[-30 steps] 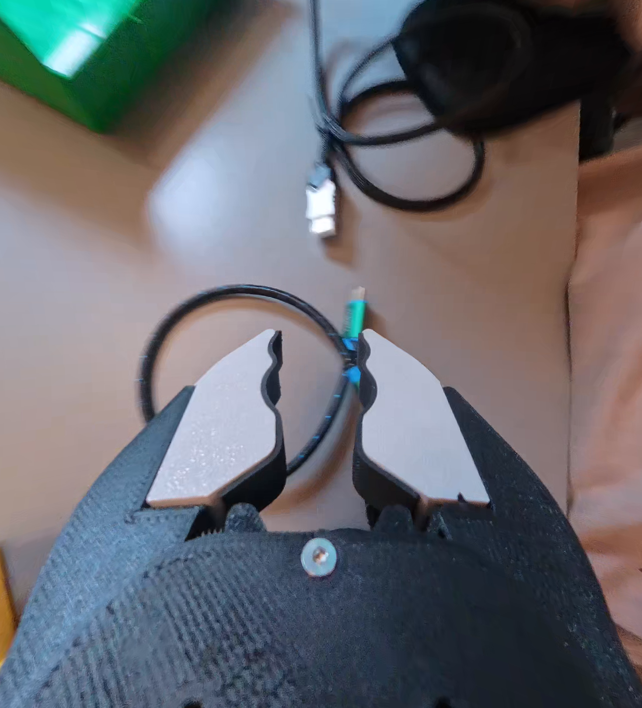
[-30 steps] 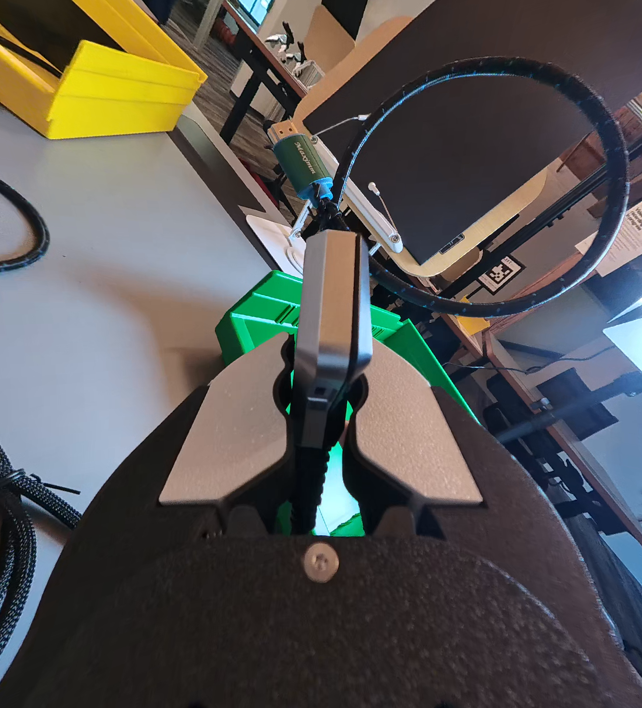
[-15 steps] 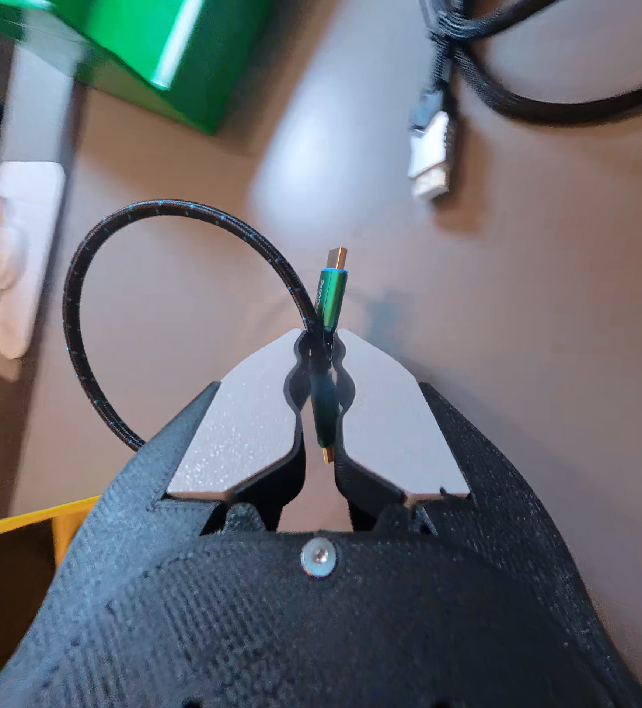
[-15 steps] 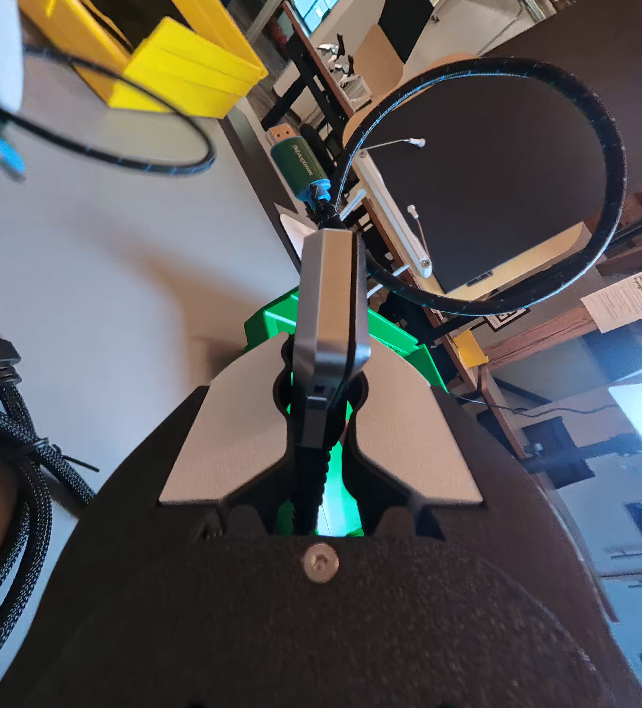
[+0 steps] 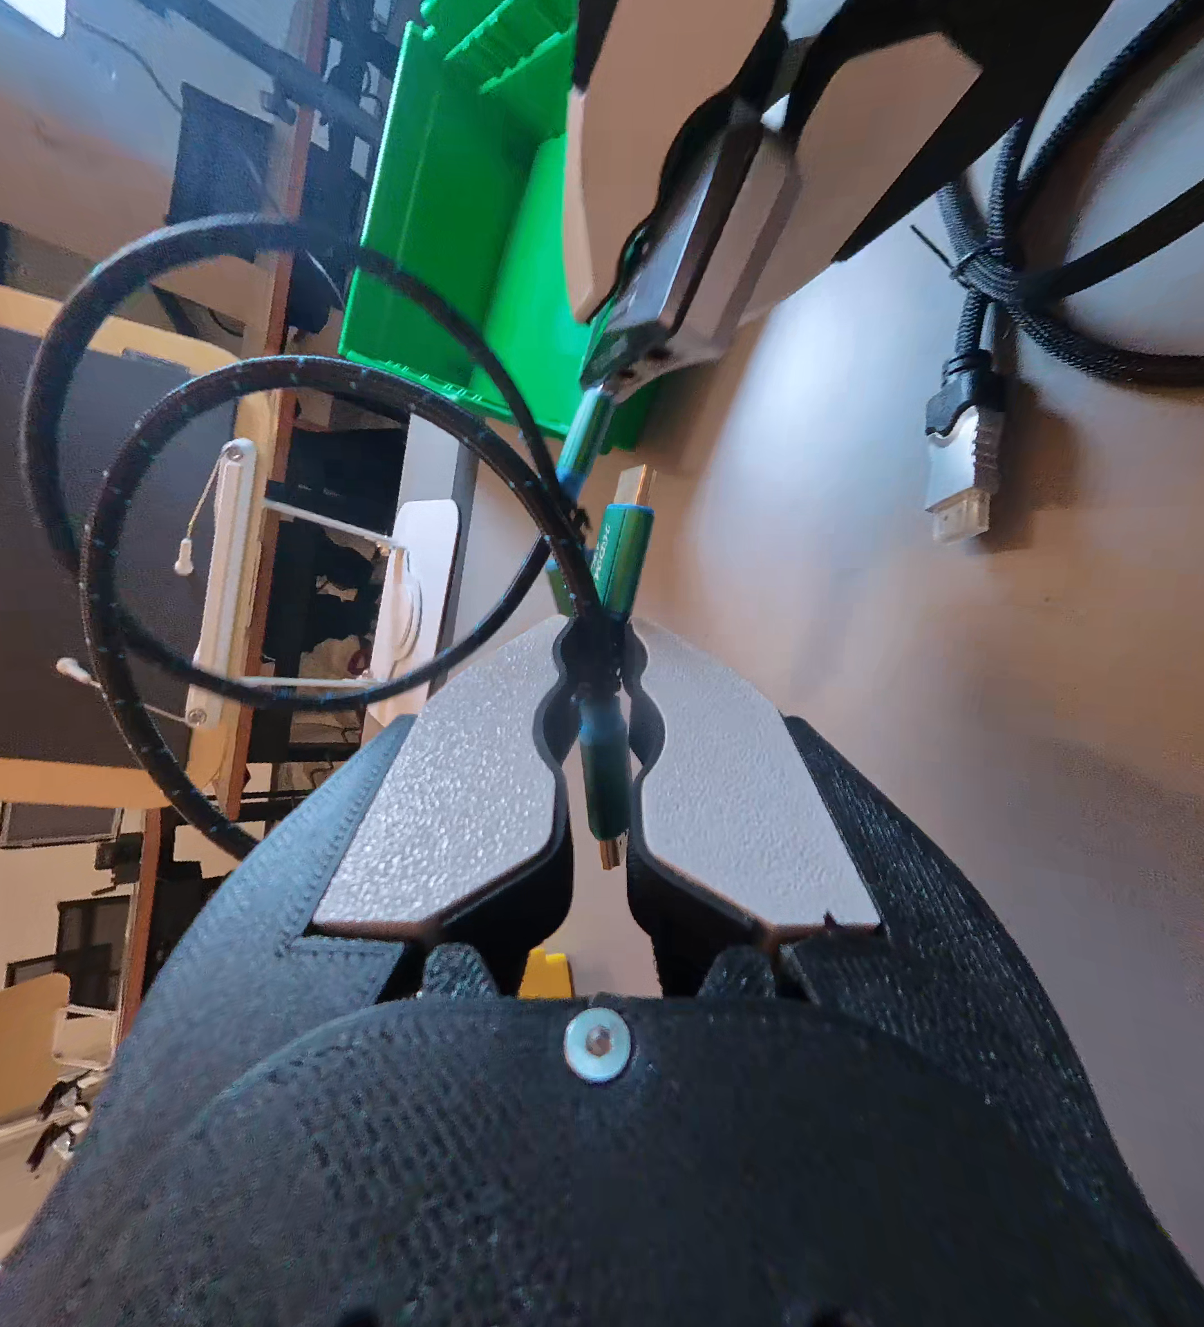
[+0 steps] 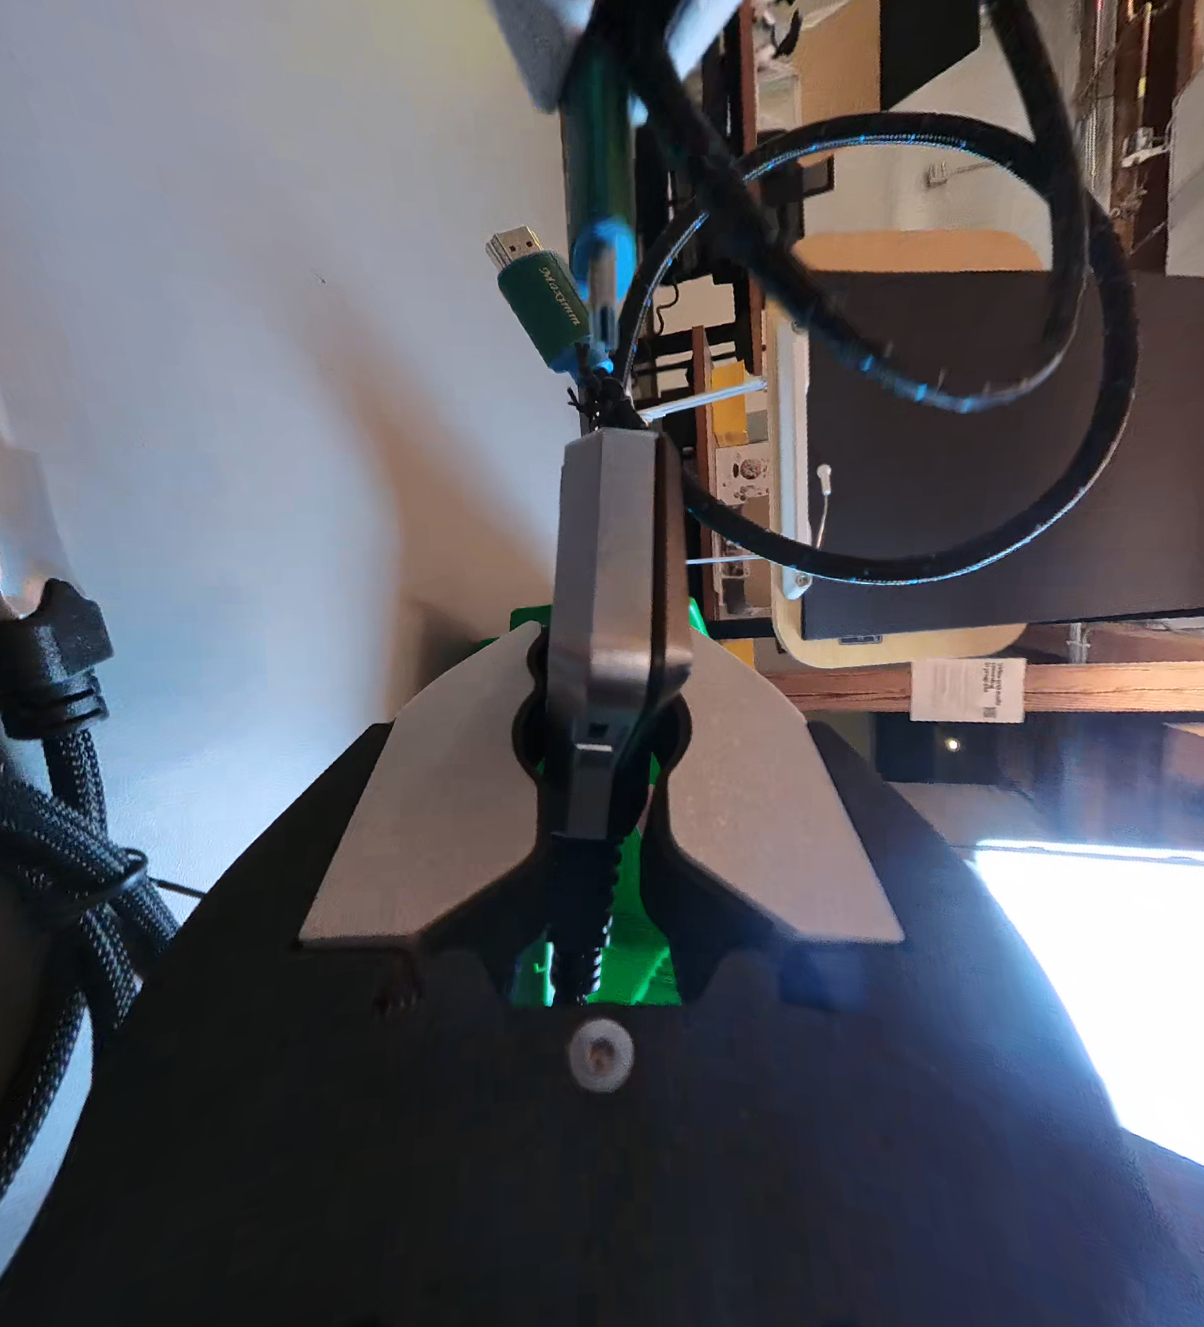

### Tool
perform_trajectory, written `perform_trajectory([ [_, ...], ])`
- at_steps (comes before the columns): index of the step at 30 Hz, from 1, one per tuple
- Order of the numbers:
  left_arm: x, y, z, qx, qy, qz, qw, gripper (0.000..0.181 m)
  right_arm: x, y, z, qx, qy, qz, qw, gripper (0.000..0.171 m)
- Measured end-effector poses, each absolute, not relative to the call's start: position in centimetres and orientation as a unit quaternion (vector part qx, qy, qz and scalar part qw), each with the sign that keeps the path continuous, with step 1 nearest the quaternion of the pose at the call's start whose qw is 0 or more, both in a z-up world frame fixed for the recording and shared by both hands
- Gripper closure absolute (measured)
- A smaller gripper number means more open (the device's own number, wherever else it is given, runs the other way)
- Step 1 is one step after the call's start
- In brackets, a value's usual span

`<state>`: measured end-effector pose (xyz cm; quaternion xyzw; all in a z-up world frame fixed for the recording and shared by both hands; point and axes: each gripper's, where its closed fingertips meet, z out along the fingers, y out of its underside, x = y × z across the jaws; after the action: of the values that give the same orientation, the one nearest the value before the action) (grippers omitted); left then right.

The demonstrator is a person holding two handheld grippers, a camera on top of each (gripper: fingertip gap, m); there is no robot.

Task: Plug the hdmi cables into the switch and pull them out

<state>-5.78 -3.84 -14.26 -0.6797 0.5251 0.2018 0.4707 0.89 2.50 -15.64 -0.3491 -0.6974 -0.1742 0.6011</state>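
The left gripper point(image 5: 595, 650) is clamped on a short braided hdmi cable point(image 5: 118, 560), one green plug point(image 5: 622, 560) poking out past its fingertips and the other green plug point(image 5: 603, 775) lying back between its fingers. The right gripper point(image 6: 603, 639) pinches the grey switch point(image 6: 610, 574) edge-on above the table point(image 6: 226, 359), a green connector point(image 6: 542, 309) hanging loose beyond it. A silver-tipped cable point(image 5: 962, 467) lies on the table near the green bin point(image 5: 455, 215).

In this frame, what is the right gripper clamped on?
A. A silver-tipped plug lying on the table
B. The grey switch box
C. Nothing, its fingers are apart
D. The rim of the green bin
B: in the right wrist view the right gripper is shut on the narrow grey switch box, which stands up between its fingers.
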Motion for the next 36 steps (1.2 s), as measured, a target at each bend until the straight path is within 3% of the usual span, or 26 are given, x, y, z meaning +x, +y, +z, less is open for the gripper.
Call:
perform_trajectory([
  [18, -4.0, -4.6, -14.4, -0.65, 0.51, 0.186, 0.532, 0.17, -0.4, 0.5, -15.3, -0.286, -0.698, -0.161, 0.636, 0.147],
  [36, -3.8, -5.4, -14.8, -0.657, 0.52, 0.155, 0.524, 0.17, -0.3, 0.6, -15.8, -0.276, -0.701, -0.176, 0.634, 0.147],
])
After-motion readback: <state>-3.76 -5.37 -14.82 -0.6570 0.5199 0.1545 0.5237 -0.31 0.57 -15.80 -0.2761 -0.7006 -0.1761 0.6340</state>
